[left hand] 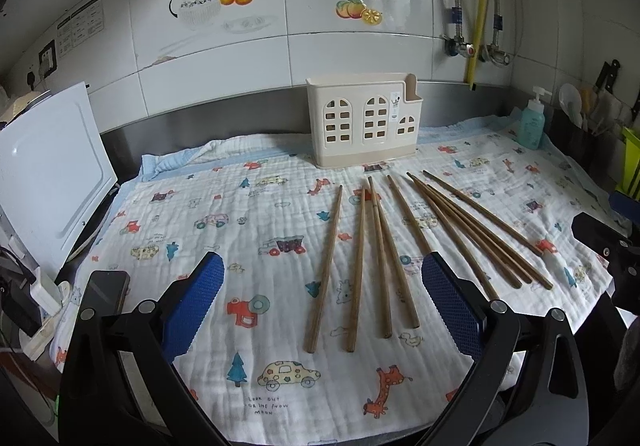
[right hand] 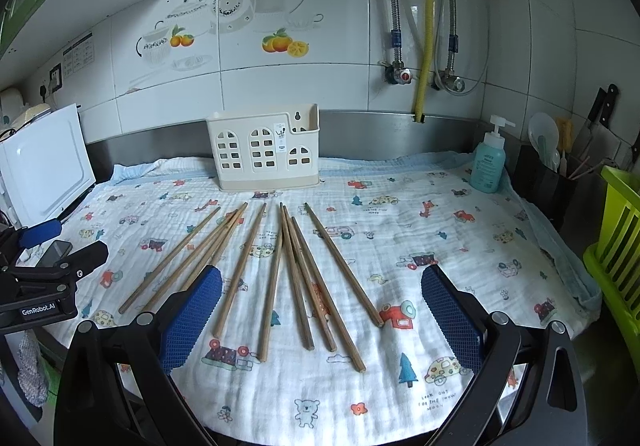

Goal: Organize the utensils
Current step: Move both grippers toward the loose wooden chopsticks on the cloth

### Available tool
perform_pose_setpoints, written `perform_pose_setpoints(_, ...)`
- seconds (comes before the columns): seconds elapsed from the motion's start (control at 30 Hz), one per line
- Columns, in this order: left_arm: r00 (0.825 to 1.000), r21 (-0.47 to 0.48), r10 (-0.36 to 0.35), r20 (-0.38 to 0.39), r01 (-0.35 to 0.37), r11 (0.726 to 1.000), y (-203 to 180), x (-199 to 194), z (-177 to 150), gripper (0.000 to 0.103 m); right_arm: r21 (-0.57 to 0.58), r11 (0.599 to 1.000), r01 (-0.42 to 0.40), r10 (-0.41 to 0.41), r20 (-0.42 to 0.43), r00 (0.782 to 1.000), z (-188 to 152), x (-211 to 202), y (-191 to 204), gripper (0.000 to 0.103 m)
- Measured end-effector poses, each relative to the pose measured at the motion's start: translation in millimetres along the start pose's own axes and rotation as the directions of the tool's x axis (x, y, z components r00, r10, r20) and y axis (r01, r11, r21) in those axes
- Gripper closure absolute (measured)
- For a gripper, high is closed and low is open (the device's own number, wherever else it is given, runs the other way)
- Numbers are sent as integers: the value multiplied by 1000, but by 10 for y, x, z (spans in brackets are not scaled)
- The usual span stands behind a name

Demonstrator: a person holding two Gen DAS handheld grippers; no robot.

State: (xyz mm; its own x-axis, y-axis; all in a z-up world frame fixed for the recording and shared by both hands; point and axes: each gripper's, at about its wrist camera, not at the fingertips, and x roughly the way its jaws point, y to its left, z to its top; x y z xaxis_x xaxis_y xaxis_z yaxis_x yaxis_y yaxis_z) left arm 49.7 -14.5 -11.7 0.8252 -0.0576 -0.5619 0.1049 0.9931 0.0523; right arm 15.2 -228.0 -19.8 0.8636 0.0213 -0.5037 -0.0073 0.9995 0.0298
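My left gripper (left hand: 322, 310) has its blue pads (left hand: 192, 306) spread wide and empty, and my right gripper (right hand: 322, 310) is just as wide apart, holding nothing. Ahead of both lies the fan of wooden chopsticks (left hand: 356, 270) flat on the printed cloth (left hand: 248, 214), thick ends toward me, tips toward the cream utensil holder (left hand: 362, 122) at the back wall. Their long axes run away from my fingers, so I judge a grip must close across a stick.

The left view frames 4 sticks between its pads; the right view (right hand: 296, 278) frames 5. Either hand is about equally near. Only the right view shows the holder's (right hand: 264, 154) open top and the left gripper's side (right hand: 44, 278); the left view shows a phone (left hand: 106, 292).
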Motion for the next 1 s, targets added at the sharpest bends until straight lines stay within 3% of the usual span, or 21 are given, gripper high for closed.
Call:
perform_pose_setpoints(0.3, 999, -10, -12, -49, 11, 1000, 57, 179, 61, 5, -4, 1000, -2, 2, -24, 1000, 28, 150, -2, 6)
perform_pose_setpoints(1.0, 996, -37, -28, -79, 25, 999, 135, 403, 79, 5, -24, 1000, -10, 8, -83, 996, 76, 404, -68, 6)
